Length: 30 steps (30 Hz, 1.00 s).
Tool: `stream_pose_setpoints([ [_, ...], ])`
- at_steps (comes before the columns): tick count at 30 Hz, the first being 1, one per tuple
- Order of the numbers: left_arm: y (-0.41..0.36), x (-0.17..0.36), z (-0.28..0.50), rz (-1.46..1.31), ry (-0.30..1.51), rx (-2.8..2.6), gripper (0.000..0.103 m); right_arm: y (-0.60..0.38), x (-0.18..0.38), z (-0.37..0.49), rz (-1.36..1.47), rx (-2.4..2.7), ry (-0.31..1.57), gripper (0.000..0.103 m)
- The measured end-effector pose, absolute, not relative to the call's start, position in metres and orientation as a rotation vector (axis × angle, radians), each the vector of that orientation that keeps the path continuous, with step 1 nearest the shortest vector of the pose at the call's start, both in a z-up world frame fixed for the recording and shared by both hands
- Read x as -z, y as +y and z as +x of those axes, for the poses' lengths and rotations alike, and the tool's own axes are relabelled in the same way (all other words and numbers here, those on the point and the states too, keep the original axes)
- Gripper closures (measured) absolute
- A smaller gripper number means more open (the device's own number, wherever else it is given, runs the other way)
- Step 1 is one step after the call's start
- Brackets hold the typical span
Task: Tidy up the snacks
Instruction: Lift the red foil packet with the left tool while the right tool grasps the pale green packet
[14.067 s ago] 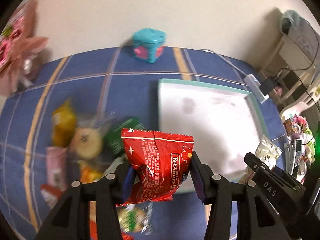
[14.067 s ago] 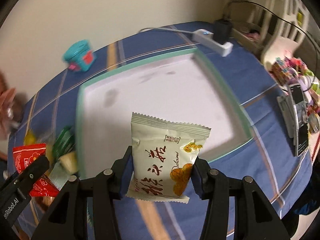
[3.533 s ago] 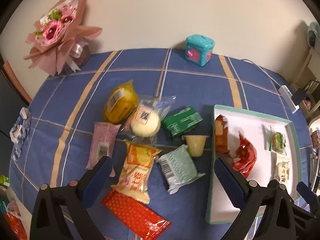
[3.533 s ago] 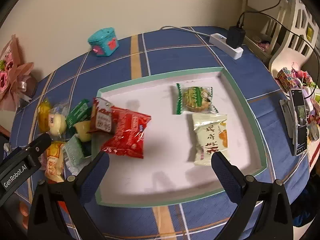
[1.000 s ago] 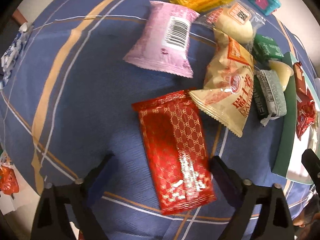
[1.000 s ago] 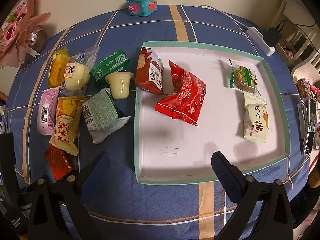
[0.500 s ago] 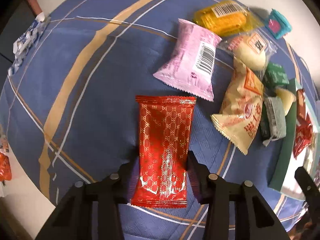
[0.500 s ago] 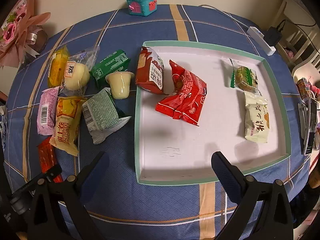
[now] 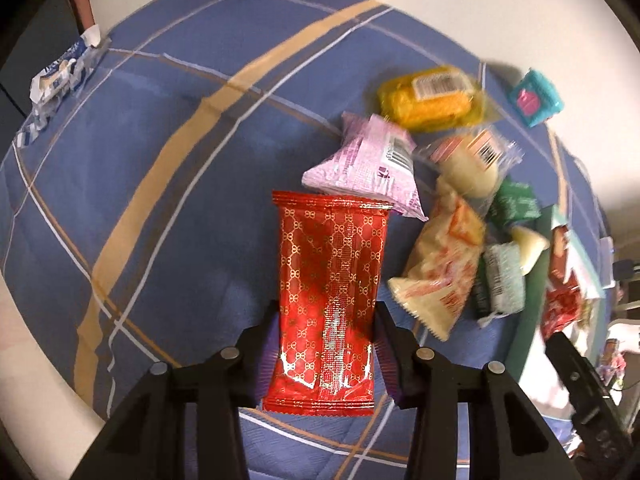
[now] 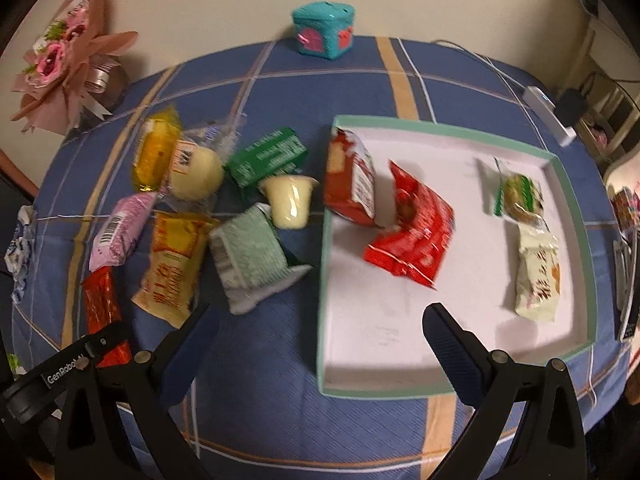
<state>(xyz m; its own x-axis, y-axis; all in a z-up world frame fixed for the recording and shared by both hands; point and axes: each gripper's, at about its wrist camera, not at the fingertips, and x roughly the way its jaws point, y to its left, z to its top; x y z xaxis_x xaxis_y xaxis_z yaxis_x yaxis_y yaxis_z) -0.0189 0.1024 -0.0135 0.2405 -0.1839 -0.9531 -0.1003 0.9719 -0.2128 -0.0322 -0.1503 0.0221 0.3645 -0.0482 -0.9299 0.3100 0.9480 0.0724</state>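
The left gripper has its fingers pressed against both long edges of a red packet patterned in gold, gripping it near its lower end. The packet stands up between them, above the blue checked cloth of the desk.

Beyond it the loose snacks lie in a cluster on the desk: a pink packet just behind the red one, a yellow packet farther back, a clear-wrapped pale bun, an orange-and-cream packet, a dark green packet, a pale green packet and a small pudding cup.

The right gripper hangs over the near edge of the tray with its fingers spread wide and nothing between them. Inside the white tray, a red-and-white packet leans at the left wall, a crumpled red packet lies just beside it, and a green-trimmed cookie packet and a cream packet sit toward the right wall, well apart from the red ones.

A teal box stands at the far edge of the desk, and a pink bouquet lies at the far left.
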Motion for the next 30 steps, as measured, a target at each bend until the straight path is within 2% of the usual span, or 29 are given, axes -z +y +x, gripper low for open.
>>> stream_pose_setpoints([
  [3,0.108,-0.002,-0.022,-0.267,1.299,0.073,0.056,-0.146,-0.028,-0.028,0.247,0.199,1.143,0.002],
  [6,0.111,-0.012,-0.023,-0.290,1.279,0.094,0.056,-0.141,-0.030,-0.021,0.229,0.162,1.121,0.008],
  [8,0.111,-0.013,-0.020,-0.295,1.273,0.103,0.056,-0.137,-0.028,-0.015,0.214,0.134,1.121,0.018],
  [11,0.109,-0.012,-0.018,-0.301,1.273,0.110,0.056,-0.132,-0.021,-0.008,0.197,0.103,1.143,0.027],
  [15,0.115,-0.004,-0.009,-0.295,1.286,0.108,0.056,-0.127,-0.011,0.000,0.180,0.092,1.164,0.027],
  [22,0.084,0.018,0.016,-0.286,1.309,0.091,0.056,-0.121,0.010,0.012,0.150,0.086,1.217,0.028],
  [25,0.078,0.025,0.021,-0.283,1.322,0.088,0.056,-0.120,0.019,0.015,0.137,0.089,1.235,0.035],
  [30,0.073,0.032,0.027,-0.275,1.341,0.081,0.056,-0.119,0.030,0.018,0.127,0.088,1.245,0.039],
])
